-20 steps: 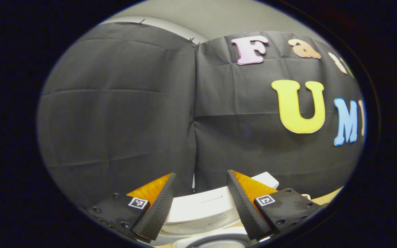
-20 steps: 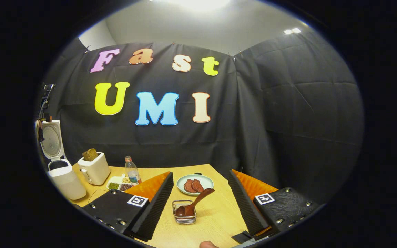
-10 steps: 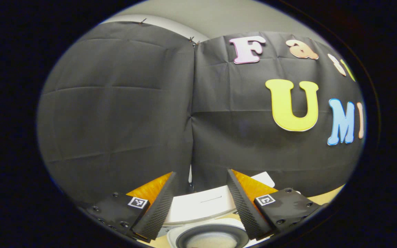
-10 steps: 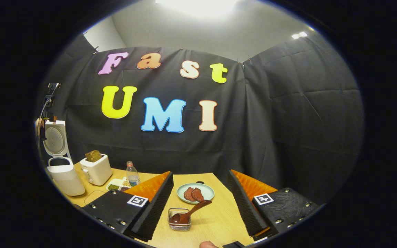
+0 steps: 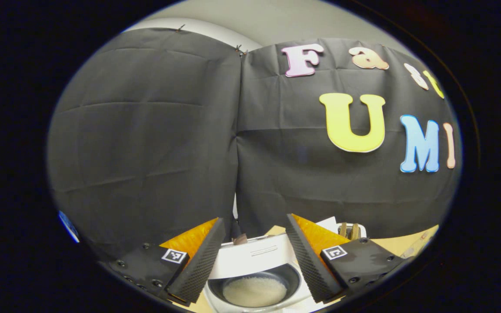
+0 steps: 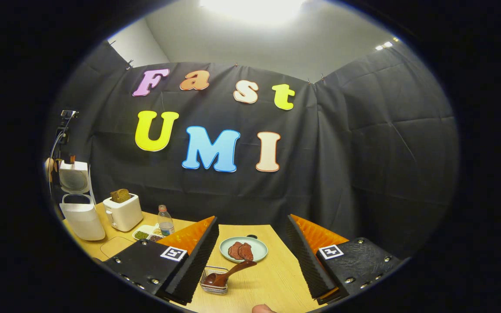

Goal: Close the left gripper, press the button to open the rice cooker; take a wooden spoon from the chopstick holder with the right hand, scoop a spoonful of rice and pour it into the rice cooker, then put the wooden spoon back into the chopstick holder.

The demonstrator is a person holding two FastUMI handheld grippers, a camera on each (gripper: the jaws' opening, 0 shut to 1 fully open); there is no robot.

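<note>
White rice cooker [image 5: 250, 261] open; left tongs [image 5: 254, 256], right tongs [image 6: 250, 256] both spread, empty.

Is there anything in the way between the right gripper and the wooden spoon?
Nothing visible. The brown wooden spoon lies tilted in the small wire holder on the light wooden table, just ahead of the open right gripper. The green plate of meat sits behind it, farther away.

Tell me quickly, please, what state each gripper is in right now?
Left gripper: open, holding nothing, above the rice cooker.
Right gripper: open, holding nothing, above the wooden spoon.
</note>
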